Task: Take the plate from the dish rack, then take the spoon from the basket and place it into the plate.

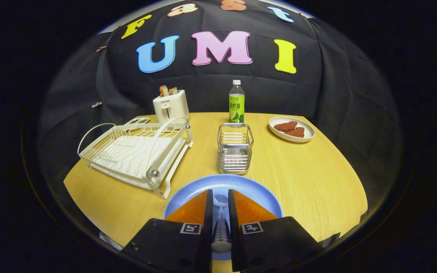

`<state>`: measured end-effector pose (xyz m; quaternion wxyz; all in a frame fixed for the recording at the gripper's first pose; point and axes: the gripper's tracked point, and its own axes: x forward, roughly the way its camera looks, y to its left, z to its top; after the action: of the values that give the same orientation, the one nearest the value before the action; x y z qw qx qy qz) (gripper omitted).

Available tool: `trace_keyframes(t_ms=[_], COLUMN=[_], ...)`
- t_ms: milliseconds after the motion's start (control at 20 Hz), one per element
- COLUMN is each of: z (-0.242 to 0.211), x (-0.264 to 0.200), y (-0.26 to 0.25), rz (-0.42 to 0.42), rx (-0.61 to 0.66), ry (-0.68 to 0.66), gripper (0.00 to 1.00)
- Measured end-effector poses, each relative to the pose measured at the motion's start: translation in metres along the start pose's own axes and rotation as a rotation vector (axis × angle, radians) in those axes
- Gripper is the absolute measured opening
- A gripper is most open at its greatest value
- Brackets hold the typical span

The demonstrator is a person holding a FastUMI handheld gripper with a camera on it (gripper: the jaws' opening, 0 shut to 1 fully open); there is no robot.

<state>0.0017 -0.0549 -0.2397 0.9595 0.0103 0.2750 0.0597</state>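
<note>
Black cloth wall [317,98], wooden table [317,182]

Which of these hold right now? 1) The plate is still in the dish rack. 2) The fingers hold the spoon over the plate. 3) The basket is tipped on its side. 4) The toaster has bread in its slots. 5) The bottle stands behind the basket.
1) False. The blue plate lies on the table, just ahead of the dish rack.
2) True. The gripper fingers press on the spoon handle, its bowl above the plate.
3) False. The basket stands upright beyond the plate.
4) True. Two slices stick up from the toaster.
5) True. The bottle stands upright beyond the basket.
</note>
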Motion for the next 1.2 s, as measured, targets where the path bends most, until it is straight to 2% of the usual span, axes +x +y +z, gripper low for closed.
trace_keyframes(t_ms=[200,350,500,700,950,1200], z=[-0.009,0.001,0.028,0.094,0.185,0.253], x=[0.004,0.003,-0.011,-0.051,-0.114,-0.176], y=[-0.005,-0.01,-0.015,-0.021,-0.01,-0.028], rz=[-0.012,-0.025,-0.039,-0.091,-0.122,-0.189], rx=[0.022,0.074,0.082,0.048,0.11,0.123], ry=[0.042,0.041,0.013,-0.085,-0.244,-0.386], gripper=[0.24,0.27,1.0,0.99,0.99,0.99])
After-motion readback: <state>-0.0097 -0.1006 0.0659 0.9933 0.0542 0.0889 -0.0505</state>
